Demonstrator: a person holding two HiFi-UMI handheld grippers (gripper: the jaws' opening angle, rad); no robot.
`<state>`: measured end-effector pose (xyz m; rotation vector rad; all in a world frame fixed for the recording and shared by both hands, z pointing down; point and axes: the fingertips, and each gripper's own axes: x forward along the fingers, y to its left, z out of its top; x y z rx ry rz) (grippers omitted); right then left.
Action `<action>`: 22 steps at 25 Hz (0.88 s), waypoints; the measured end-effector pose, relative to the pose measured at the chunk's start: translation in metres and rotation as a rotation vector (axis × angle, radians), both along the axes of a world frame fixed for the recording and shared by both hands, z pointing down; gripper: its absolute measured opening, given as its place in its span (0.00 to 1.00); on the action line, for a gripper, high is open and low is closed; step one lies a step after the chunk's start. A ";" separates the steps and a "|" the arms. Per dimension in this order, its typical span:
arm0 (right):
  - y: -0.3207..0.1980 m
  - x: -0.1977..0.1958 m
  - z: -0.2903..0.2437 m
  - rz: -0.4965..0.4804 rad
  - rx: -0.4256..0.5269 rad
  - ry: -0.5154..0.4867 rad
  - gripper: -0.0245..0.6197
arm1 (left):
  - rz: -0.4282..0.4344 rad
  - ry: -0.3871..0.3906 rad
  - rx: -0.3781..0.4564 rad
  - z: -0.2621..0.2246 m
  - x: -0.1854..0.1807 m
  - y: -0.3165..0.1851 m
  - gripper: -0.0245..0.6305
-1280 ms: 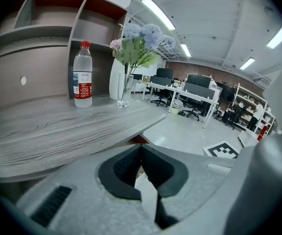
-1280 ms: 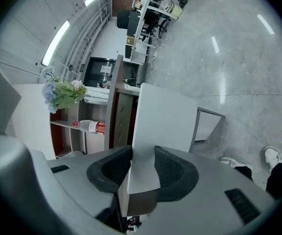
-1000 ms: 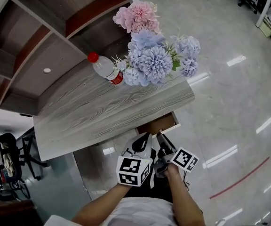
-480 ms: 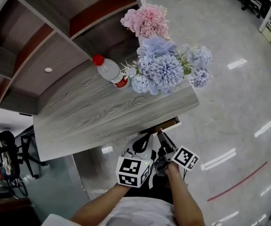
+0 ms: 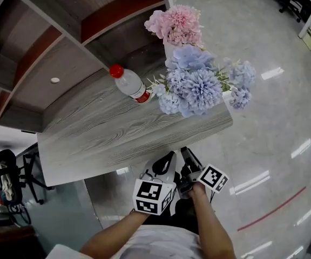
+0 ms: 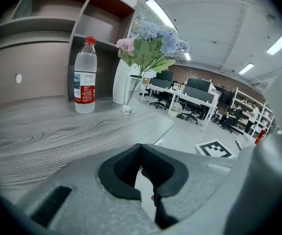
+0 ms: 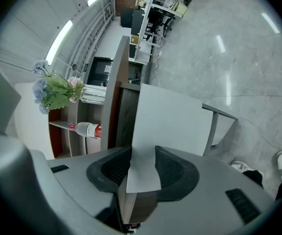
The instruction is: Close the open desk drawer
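The grey wood-grain desk top (image 5: pixel 123 128) fills the middle of the head view, and no drawer shows beyond its near edge. My right gripper (image 5: pixel 189 159) is at that edge. In the right gripper view the drawer's pale front panel (image 7: pixel 173 119) stands edge-on between the jaws of the right gripper (image 7: pixel 142 169), whose pads press on both of its faces. My left gripper (image 5: pixel 164 165) hovers beside it, just left. In the left gripper view the tips of the left gripper (image 6: pixel 142 153) meet, with nothing between them.
A water bottle with a red cap (image 5: pixel 129 83) and a vase of blue and pink flowers (image 5: pixel 198 85) stand on the desk's far side. Open brown shelves (image 5: pixel 47 36) rise behind. Polished floor (image 5: pixel 274 117) lies to the right. A black office chair (image 5: pixel 9 182) is at the left.
The drawer's brown inside, seen sticking out past the desk edge a second ago, has slid under the desk top. Both grippers have moved toward the desk with it.
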<state>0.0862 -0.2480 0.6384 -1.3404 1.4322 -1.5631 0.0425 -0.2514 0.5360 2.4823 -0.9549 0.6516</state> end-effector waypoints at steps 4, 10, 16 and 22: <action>-0.010 -0.004 0.000 -0.005 0.001 -0.003 0.27 | 0.004 0.001 0.003 -0.002 -0.001 -0.006 0.04; -0.023 -0.004 0.000 -0.003 0.004 -0.003 0.27 | -0.002 -0.005 0.005 -0.004 -0.009 -0.014 0.04; -0.031 -0.005 0.000 0.000 0.017 -0.005 0.28 | -0.010 -0.011 0.005 -0.003 -0.016 -0.016 0.04; -0.033 -0.004 0.000 0.006 0.028 0.000 0.28 | -0.034 -0.013 0.005 -0.004 -0.025 -0.017 0.04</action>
